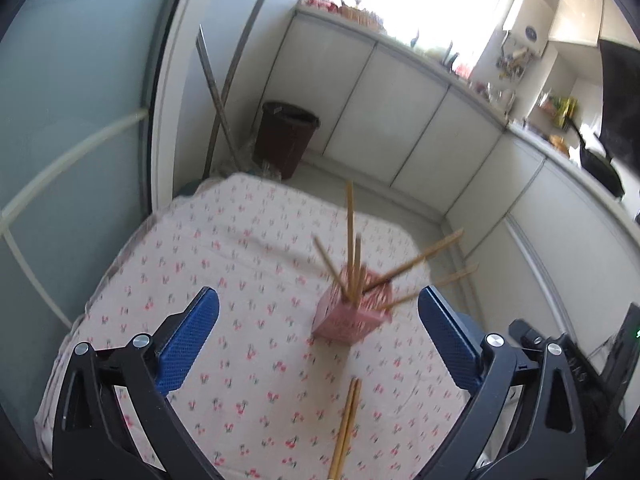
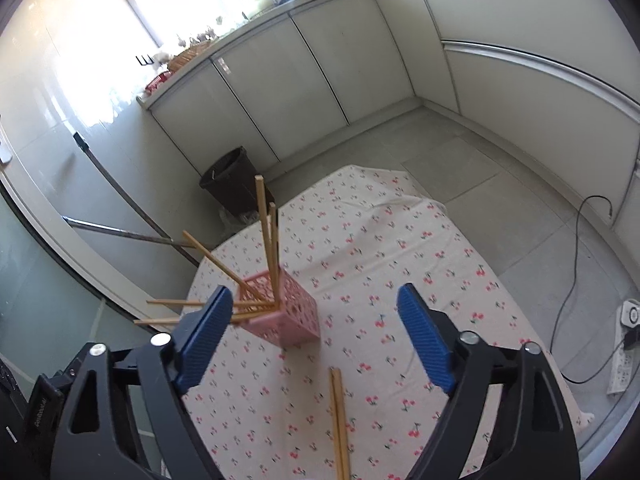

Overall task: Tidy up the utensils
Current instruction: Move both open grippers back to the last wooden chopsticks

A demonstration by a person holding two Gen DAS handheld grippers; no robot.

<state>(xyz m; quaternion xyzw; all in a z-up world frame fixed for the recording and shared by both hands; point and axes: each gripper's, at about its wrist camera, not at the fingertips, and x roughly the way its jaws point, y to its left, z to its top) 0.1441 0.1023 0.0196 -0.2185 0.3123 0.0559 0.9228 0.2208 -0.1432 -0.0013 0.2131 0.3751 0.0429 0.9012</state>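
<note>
A pink perforated holder (image 1: 350,312) (image 2: 286,312) stands on the cherry-print tablecloth (image 1: 240,264) (image 2: 392,264) with several wooden chopsticks (image 1: 351,240) (image 2: 267,236) sticking out of it at different angles. A loose pair of chopsticks (image 1: 345,428) (image 2: 339,424) lies flat on the cloth in front of the holder. My left gripper (image 1: 318,312) hangs open above the cloth, blue pads wide apart, nothing between them but the holder farther off. My right gripper (image 2: 314,312) is open too, with the holder beyond its left pad (image 2: 206,336) and the loose pair below.
A dark bin (image 1: 286,136) (image 2: 230,178) stands on the floor past the table, beside leaning poles (image 1: 218,92). White cabinets (image 1: 400,120) (image 2: 300,68) line the walls. A power strip (image 2: 624,344) with a cable lies on the floor at right. A pan (image 1: 596,160) sits on the counter.
</note>
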